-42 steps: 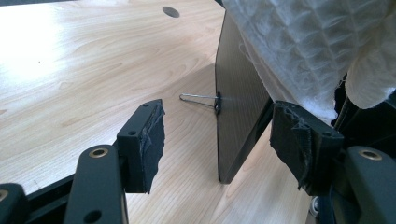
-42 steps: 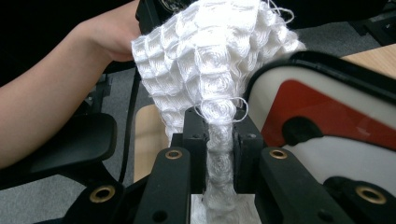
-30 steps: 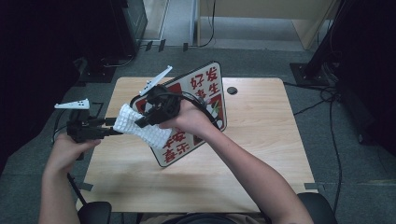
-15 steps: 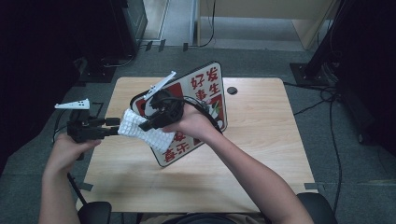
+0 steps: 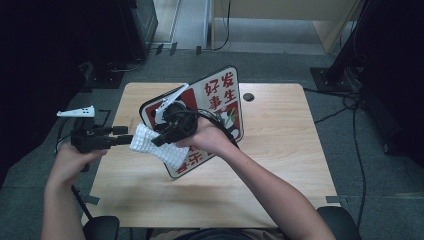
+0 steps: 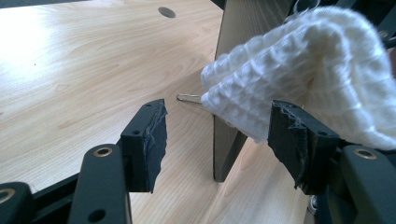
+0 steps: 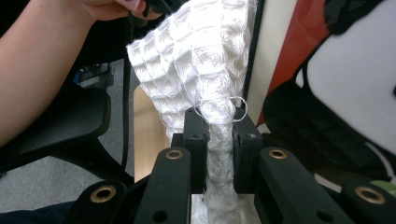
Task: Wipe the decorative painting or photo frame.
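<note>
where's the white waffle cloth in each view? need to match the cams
High view: white waffle cloth left of centre, in front of the sign board.
Left gripper view: upper right, past the open jaws.
Right gripper view: centre top, pinched between the jaws.
Shared landmark: the sign board right behind the cloth.

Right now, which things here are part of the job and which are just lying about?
In the job:
white cloth
sign board
right gripper, shut on the cloth
left gripper, open beside the cloth

Lying about:
paper clip on the table
cables on the floor
</note>
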`<act>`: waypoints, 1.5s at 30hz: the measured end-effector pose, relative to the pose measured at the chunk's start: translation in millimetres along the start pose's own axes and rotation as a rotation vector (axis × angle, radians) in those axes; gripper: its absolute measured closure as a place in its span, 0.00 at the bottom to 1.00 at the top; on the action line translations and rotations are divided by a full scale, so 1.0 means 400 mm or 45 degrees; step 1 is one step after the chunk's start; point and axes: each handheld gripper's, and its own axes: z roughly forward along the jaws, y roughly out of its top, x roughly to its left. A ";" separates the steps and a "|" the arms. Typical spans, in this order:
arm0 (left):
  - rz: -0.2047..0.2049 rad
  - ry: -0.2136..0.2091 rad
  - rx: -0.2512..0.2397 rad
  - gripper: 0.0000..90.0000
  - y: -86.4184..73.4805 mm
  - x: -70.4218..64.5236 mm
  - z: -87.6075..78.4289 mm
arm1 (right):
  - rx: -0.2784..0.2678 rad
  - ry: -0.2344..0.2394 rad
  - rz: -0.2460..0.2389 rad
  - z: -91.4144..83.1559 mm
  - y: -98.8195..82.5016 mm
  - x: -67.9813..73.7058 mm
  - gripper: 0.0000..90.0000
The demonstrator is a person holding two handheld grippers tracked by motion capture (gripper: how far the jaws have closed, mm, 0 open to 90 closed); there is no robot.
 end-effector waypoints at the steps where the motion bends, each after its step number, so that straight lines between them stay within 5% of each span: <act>1: -0.004 -0.003 -0.002 0.41 0.000 0.000 0.001 | 0.001 -0.001 0.001 0.002 -0.003 -0.001 0.89; 28: -0.020 -0.081 0.029 0.54 0.019 -0.019 0.014 | 0.053 0.028 0.028 0.048 -0.074 -0.018 0.89; 32: 0.016 -0.114 0.033 0.61 0.025 -0.026 0.018 | 0.051 0.028 0.036 0.053 -0.083 -0.021 0.89; 45: 0.073 -0.156 0.059 0.61 0.058 -0.049 0.049 | 0.080 0.025 0.062 0.085 -0.119 -0.029 0.89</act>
